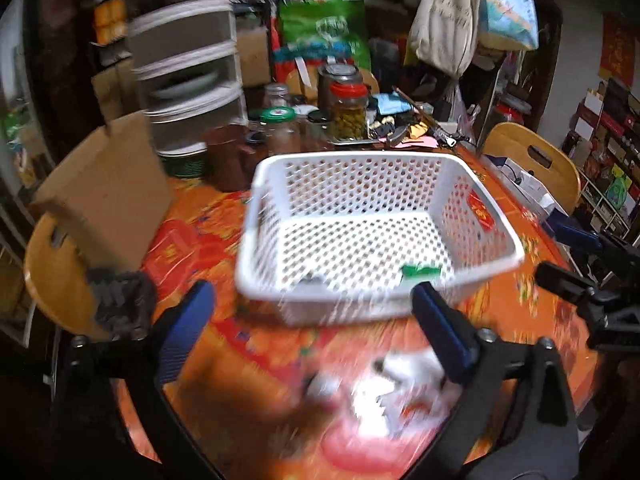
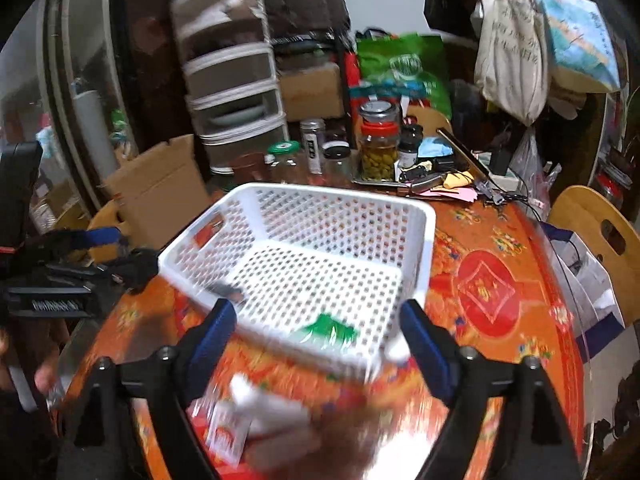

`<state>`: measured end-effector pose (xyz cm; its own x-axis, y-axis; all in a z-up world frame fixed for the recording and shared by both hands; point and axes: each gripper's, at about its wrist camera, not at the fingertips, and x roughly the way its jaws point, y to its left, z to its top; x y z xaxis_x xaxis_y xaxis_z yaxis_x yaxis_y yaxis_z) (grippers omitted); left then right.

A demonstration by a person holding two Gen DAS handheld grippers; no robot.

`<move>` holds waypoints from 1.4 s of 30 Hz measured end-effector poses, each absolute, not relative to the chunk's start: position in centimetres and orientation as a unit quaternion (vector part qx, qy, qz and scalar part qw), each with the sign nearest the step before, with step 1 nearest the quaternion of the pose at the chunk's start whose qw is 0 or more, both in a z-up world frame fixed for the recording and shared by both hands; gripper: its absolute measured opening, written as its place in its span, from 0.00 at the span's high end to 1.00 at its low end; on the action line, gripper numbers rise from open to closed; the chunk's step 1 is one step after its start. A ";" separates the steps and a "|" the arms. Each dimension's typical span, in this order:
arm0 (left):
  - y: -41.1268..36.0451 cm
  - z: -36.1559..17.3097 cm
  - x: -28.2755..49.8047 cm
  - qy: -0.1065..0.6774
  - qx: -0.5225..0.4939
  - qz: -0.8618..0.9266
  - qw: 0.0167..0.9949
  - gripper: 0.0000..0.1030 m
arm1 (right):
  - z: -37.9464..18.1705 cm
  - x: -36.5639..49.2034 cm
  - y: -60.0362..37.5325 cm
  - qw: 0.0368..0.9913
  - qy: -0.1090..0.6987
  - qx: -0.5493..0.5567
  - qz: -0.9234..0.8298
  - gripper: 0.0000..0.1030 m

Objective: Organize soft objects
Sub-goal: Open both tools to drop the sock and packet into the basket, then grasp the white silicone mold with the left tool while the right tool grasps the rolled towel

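A white perforated plastic basket (image 1: 256, 280) sits on the orange patterned tablecloth, with a small green item (image 1: 420, 270) and a dark item inside; it also shows in the right wrist view (image 2: 424, 248). Blurred soft objects lie on the table in front of it: a white and pink bundle (image 1: 384, 404), seen in the right wrist view as a white packet (image 2: 244, 420). My left gripper (image 1: 312, 320) is open and empty above the bundle. My right gripper (image 2: 320, 344) is open and empty, near the basket's front edge. The right gripper (image 1: 592, 280) shows at the left view's right edge.
Glass jars (image 1: 348, 108) and clutter stand behind the basket. A cardboard box (image 1: 108, 192) sits on a wooden chair at left. Another wooden chair (image 2: 600, 232) stands at right. A drawer unit (image 1: 184, 64) and hanging bags (image 2: 516, 48) are at the back.
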<state>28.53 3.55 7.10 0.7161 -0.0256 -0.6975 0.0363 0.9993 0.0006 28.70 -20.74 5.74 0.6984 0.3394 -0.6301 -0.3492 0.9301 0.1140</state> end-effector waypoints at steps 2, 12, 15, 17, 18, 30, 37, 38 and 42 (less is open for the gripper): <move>4.9 5.9 24.6 0.366 -0.001 -0.009 0.930 0.01 | 3.9 25.8 -21.4 0.924 0.338 -0.003 0.180 0.11; 7.9 -3.7 15.6 0.394 -0.074 0.014 0.916 0.01 | -6.6 18.0 -21.8 0.902 0.388 0.070 0.179 0.11; 7.4 -5.7 15.9 0.410 -0.061 0.017 0.910 0.01 | -7.4 18.4 -21.3 0.897 0.397 0.068 0.179 0.11; 7.3 -6.6 16.3 0.413 -0.059 0.018 0.909 0.01 | -7.7 18.8 -21.1 0.897 0.398 0.067 0.177 0.11; 7.3 -7.0 16.5 0.416 -0.059 0.016 0.907 0.01 | -7.8 19.0 -21.0 0.897 0.399 0.068 0.176 0.11; 6.8 -9.5 19.5 0.435 -0.059 0.012 0.898 0.25 | -8.7 21.4 -19.8 0.890 0.420 0.065 0.166 0.11; 7.2 -10.7 20.2 0.438 -0.080 0.000 0.895 0.59 | -9.1 23.0 -19.0 0.886 0.434 0.054 0.152 0.14; 7.3 -10.7 20.2 0.436 -0.083 -0.002 0.896 0.59 | -9.1 23.2 -18.7 0.885 0.437 0.052 0.151 0.15; 7.4 -10.9 20.2 0.433 -0.082 -0.007 0.898 0.59 | -9.1 24.2 -18.0 0.883 0.442 0.051 0.152 0.21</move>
<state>20.23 7.35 -10.86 0.6251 -0.0831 -0.7761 -0.0581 0.9866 -0.1525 24.23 -17.95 -9.13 0.5635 0.3132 -0.7644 -0.2227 0.9487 0.2246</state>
